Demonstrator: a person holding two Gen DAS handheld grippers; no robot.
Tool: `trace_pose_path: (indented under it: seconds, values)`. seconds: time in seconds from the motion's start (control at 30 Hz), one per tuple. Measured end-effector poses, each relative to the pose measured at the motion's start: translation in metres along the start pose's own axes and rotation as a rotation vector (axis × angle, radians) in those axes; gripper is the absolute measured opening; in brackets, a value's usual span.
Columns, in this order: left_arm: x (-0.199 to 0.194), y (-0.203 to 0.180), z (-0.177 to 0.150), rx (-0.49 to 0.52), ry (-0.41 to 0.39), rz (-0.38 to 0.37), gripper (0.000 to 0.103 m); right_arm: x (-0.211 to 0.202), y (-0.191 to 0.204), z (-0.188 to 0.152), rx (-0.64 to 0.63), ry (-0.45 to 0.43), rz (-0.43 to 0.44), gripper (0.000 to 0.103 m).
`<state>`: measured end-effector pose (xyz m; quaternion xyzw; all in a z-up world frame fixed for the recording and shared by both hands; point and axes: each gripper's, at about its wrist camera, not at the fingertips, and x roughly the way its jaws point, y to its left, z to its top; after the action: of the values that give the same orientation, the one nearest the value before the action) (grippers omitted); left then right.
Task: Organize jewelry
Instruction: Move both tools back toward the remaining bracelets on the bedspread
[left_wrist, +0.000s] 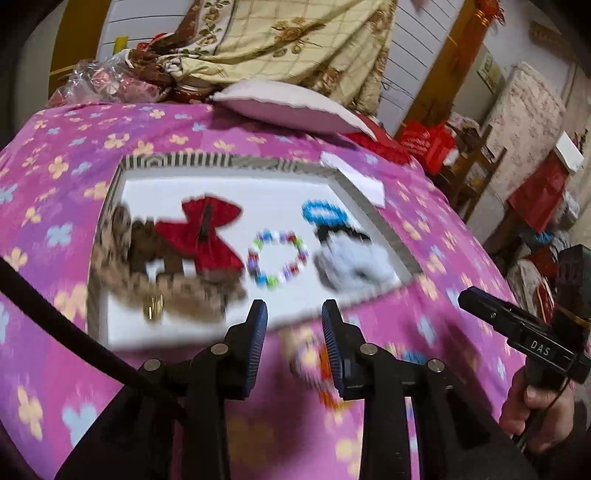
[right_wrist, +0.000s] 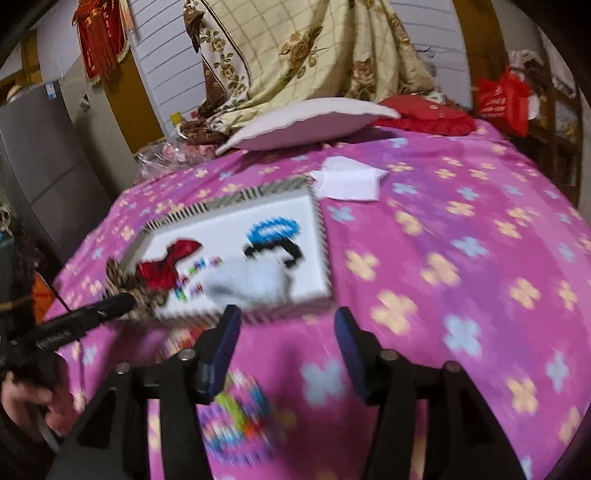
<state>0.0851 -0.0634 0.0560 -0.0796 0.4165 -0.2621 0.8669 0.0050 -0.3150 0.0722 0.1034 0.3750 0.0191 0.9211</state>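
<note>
**Spotter:** Both grippers are yours to place now. Your left gripper has its jaws parted with nothing between them; your right gripper stands wider, also empty.

**Operator:** Where's the jewelry?

**Spotter:** Most lies in the white tray just ahead of you: a red bow, a beaded bracelet, a blue coil tie, a grey fluffy piece and a leopard-print bow. One colourful beaded piece sits loose on the pink bedspread, under your fingers.

**Operator:** So that's next?

**Spotter:** I'd judge so. You'd need to drop low and close on it. Blur hides its exact shape.

**Operator:** Anything in my way?

**Spotter:** Only the tray's near wall; white paper and a pillow lie well beyond.
</note>
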Motion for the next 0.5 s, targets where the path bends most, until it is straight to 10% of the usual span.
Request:
trace_pose_path:
  seconds: [0.23, 0.5]
  values:
    - [0.009, -0.029, -0.035, 0.19, 0.104, -0.047, 0.025, 0.006, -0.02, -0.049, 0.003, 0.165, -0.051, 0.063]
    - [0.023, -0.031, -0.033, 0.195, 0.117, -0.032, 0.025, 0.007, -0.017, -0.041, 0.027, 0.122, -0.024, 0.063]
